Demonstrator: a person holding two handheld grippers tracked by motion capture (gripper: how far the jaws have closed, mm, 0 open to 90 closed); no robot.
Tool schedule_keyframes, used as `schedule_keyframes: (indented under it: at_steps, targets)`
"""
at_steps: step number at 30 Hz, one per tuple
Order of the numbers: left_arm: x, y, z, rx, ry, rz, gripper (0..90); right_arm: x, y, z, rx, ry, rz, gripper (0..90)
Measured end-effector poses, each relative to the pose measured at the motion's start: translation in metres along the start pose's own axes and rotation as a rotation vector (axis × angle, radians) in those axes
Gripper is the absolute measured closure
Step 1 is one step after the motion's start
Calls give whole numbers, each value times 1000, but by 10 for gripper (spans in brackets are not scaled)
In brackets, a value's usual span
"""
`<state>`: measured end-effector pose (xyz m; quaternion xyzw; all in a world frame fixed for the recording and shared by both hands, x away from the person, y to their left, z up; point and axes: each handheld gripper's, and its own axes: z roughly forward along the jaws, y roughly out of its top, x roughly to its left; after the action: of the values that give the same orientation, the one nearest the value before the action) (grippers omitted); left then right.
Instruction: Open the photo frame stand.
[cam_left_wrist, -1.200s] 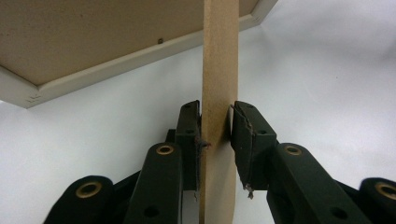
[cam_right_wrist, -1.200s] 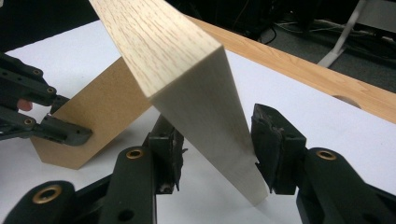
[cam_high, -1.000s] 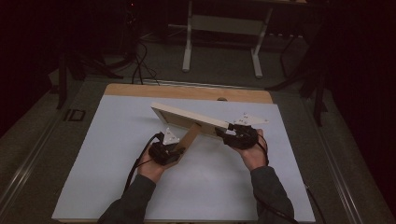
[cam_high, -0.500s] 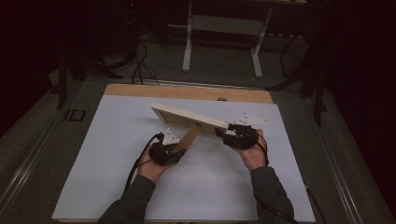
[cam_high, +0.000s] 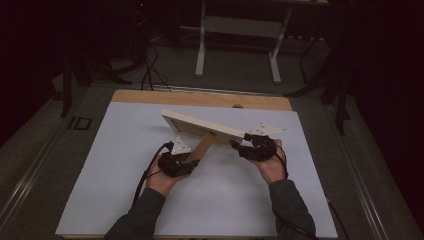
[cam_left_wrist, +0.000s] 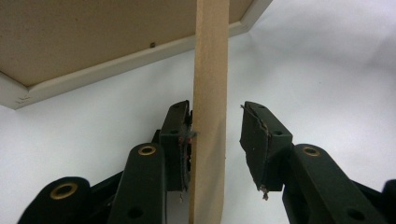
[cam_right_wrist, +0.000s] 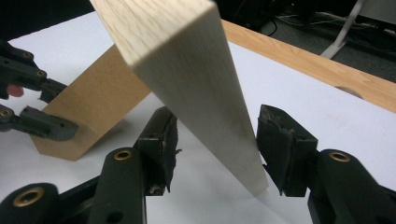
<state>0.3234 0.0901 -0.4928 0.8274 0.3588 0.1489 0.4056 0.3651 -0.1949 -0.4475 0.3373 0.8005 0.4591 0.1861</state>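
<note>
A pale wooden picture frame (cam_high: 200, 125) stands tilted on the white table top (cam_high: 125, 200), propped by its brown back strut (cam_high: 202, 146). My left gripper (cam_high: 187, 162) straddles the strut (cam_left_wrist: 209, 116). Its jaws have just been opening: one pad (cam_left_wrist: 180, 140) still touches the strut, the other stands apart. The frame's brown back (cam_left_wrist: 93, 42) shows above. My right gripper (cam_high: 240, 147) straddles the frame's right end (cam_right_wrist: 196, 88). Its jaws have also just been opening, with a gap on each side of the wood. The strut (cam_right_wrist: 93, 107) and left gripper (cam_right_wrist: 42, 107) show beyond.
The white sheet lies on a wooden table whose bare far edge (cam_high: 200, 97) has a small hole. Behind it stand a metal table base (cam_high: 240, 30) and cables on the dark floor. Cables trail from both grippers toward the near edge.
</note>
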Motion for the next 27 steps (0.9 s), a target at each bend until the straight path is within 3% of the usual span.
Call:
schedule_keyframes:
  at_steps: [14, 27]
  targets:
    - [5, 1, -9, -33, -19, -31, 631, -3, -9, -2, 26, -2, 1, 446]
    - [12, -1, -22, -60, -4, -39, 633, -4, -23, -5, 69, 9, 9, 437]
